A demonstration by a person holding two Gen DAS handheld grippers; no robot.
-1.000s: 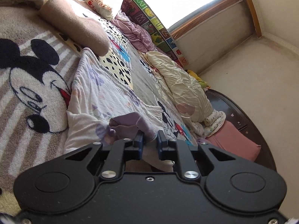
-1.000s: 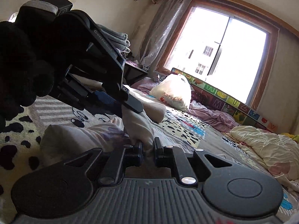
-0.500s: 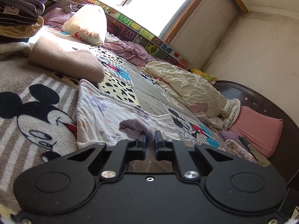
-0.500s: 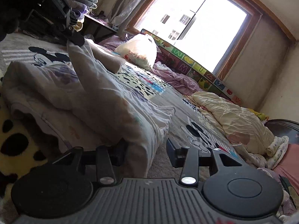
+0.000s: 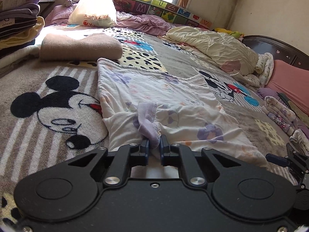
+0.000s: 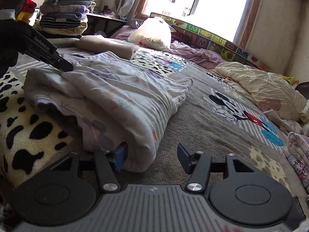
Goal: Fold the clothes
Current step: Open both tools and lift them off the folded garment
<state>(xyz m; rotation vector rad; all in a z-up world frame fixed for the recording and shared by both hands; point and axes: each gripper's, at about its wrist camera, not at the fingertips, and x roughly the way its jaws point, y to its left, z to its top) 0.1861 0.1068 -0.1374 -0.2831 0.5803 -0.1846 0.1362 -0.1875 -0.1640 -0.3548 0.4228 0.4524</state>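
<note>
Spread across the middle of the cartoon-print blanket [image 5: 58, 104], partly folded: floral garment [image 5: 154, 89], beside the beige folded blanket [image 5: 81, 47]; clamped on its bunched lilac hem [image 5: 149, 123]: left gripper [image 5: 154, 145]; spread wide and released, one finger [image 6: 120, 155] touching the garment's near fold: right gripper [image 6: 152, 154].

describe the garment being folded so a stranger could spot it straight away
Start at the grey cartoon-mouse blanket that covers the bed, and look at its near middle, in front of the folded tan blanket. The garment lies spread there, with the left claw shut on its lilac cuff. It alone is white with pale purple flowers; the quilt farther back is plain cream.
</note>
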